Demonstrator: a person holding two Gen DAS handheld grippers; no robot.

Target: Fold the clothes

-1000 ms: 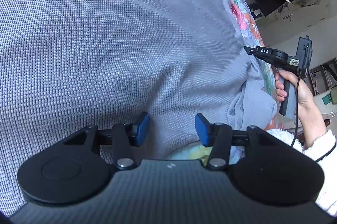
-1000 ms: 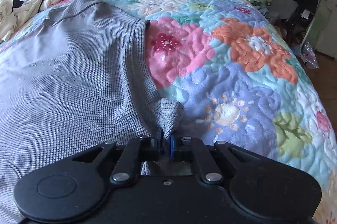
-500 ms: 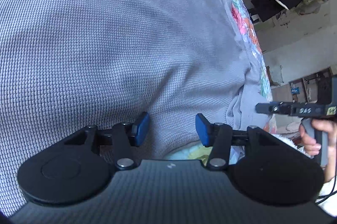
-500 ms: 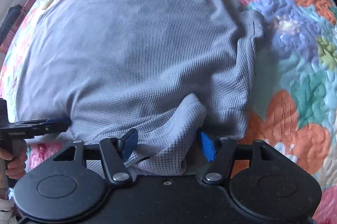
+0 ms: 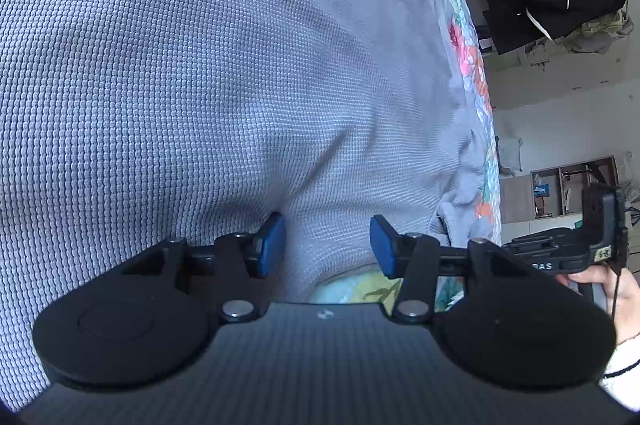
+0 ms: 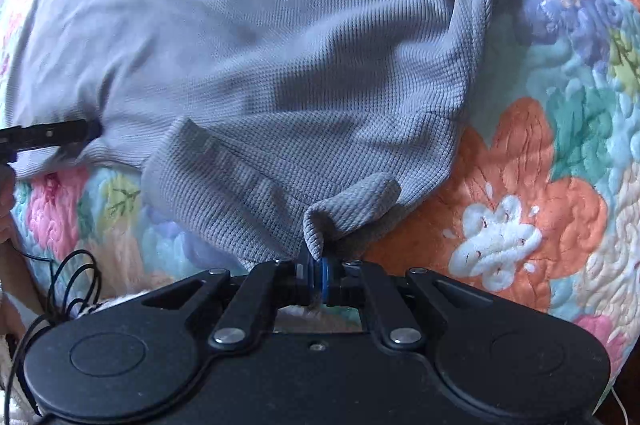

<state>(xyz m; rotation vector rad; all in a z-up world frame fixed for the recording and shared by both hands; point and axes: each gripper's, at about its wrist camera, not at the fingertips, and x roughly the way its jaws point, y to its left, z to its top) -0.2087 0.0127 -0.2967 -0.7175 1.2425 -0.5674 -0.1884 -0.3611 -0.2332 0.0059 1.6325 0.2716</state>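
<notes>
Grey waffle-knit shirt [image 6: 280, 65] spread on quilted bed [image 6: 560, 145] — soft, limp, light. Right claw [image 6: 318, 275] clamped on hem corner; left claw [image 5: 326, 245] open over hem — grip there.

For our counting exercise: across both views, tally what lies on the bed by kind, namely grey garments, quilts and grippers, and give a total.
Grey garments: 1, the grey waffle-knit top.
Floral quilts: 1, the quilt beneath it.
Grippers: 2, the left gripper and the right gripper.
Total: 4
</notes>
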